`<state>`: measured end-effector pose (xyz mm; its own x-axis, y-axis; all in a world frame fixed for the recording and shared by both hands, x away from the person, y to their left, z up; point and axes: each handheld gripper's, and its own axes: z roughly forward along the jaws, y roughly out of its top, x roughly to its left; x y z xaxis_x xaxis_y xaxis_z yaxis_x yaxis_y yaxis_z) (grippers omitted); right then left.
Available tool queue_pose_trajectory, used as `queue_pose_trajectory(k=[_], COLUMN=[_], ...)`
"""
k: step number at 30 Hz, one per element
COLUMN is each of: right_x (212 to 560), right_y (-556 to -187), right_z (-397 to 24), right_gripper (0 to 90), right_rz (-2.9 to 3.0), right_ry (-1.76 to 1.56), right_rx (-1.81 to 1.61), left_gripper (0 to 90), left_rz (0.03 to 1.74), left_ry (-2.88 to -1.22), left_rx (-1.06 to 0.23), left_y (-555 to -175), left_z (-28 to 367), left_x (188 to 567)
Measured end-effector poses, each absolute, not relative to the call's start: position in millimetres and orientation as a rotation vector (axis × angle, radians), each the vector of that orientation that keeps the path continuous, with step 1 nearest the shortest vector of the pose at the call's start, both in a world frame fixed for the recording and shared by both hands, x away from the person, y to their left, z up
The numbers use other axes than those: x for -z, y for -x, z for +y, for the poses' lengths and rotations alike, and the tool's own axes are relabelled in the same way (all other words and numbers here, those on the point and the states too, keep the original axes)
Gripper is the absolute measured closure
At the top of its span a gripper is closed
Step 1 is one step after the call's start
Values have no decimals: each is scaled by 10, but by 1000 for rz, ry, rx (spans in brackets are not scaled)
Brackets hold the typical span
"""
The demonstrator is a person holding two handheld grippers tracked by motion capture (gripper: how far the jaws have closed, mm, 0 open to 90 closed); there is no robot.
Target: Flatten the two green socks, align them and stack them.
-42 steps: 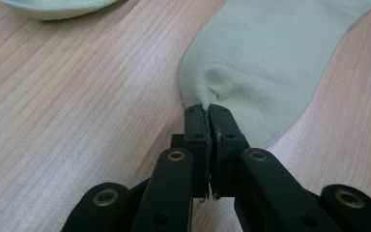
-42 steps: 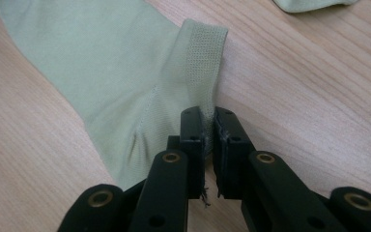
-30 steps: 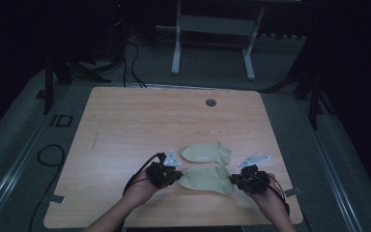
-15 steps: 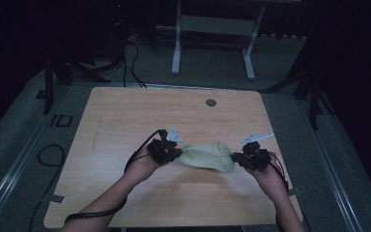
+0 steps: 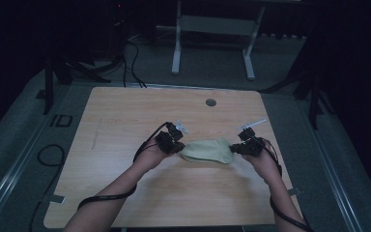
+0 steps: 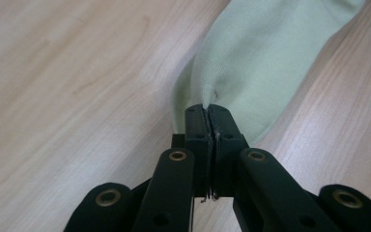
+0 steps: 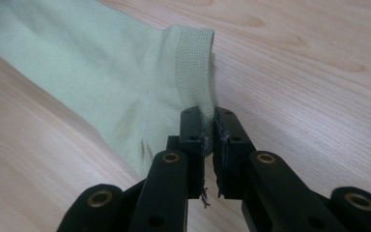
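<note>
While both grippers are pinching it, the pale green sock (image 5: 207,150) is lying stretched across the table (image 5: 125,116), nearer its front edge. The left gripper (image 6: 207,110) is clamping one end tightly. The right gripper (image 7: 207,126) is gripping the ribbed cuff (image 7: 193,63).

We see a light wooden rectangular table (image 5: 125,121) with a round grey grommet (image 5: 211,102) near its far edge, on grey carpeted floor (image 5: 19,145); behind it a white metal desk frame (image 5: 212,43), black cables (image 5: 130,58), dark stand legs (image 5: 314,92), room dim
</note>
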<state>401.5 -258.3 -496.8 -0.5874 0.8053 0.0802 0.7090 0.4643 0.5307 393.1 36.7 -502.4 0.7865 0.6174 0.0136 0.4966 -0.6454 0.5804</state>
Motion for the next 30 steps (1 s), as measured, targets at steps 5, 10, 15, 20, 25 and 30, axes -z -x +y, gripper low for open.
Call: queue_pose_trajectory(k=[5,10,15,20,25,30], right_x=[5097,5196,5272,5248,5149,5119], right_y=[-4105,-4167,-4194,-4180,-4134,-4037], right_z=[-2570,-2559,-2544,-2581,-2588,-2457], right_gripper=[830,827,734,640,654,893], right_rz=[2557,2557,2560,2538,2510,2502], right_ry=[-1356,-1376,-1383,-1386,-1368,-1330], right_rx=[-739,-739,-701,-703,-739,-815], left_gripper=[875,873,719,522,641,858], left_rz=[844,863,866,866,835,802], left_ry=[-2423,-2425,-2432,-2381,-2354,-2414], left_rx=[-271,-279,-253,-242,-292,-281], left_y=[-3976,-4005,-4017,-3998,-3948,-3948], left_z=[340,337,325,366,363,184], left_x=[5147,5252,5323,5224,5098,5197])
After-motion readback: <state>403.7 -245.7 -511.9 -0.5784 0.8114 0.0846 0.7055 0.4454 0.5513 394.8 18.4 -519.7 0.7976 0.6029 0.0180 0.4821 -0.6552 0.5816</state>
